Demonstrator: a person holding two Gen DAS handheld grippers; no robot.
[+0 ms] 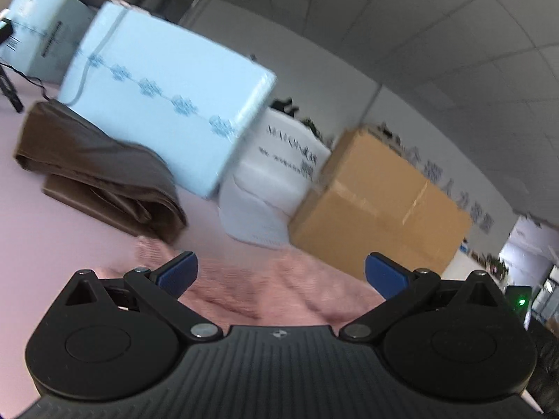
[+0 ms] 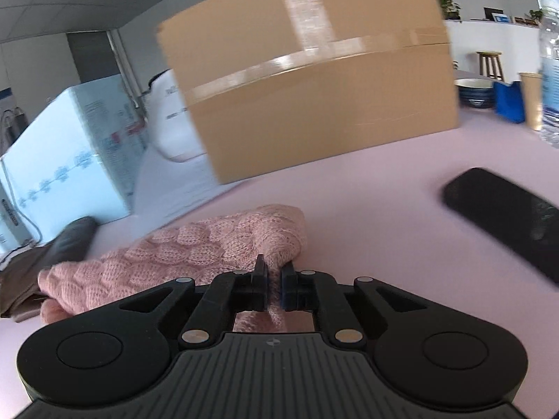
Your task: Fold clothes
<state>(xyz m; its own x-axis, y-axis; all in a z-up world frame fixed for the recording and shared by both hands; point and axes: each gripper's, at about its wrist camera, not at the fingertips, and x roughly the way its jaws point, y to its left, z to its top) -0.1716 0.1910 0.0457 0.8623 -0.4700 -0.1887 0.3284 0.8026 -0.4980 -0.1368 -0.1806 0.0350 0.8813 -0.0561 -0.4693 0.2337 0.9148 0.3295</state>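
Note:
A pink cable-knit garment [image 2: 195, 248] lies on the pink table [image 2: 367, 202]. My right gripper [image 2: 274, 279] is shut on a fold of its right end, with knit pinched between the jaws. In the left wrist view the same pink garment [image 1: 251, 289] lies blurred just ahead of and under my left gripper [image 1: 279, 272], which is open and empty, its blue pads [image 1: 178, 274] wide apart above the knit. A folded brown garment [image 1: 97, 171] lies on the table to the left of it and shows at the left edge of the right wrist view [image 2: 42, 262].
A light blue box [image 1: 167, 108], a white bag [image 1: 279, 181] and a cardboard box [image 1: 380, 209] stand along the back of the table. In the right wrist view a black phone [image 2: 503, 216] lies at the right, with a bowl [image 2: 477, 92], a paper cup [image 2: 532, 101] and a water bottle [image 2: 552, 70] behind it.

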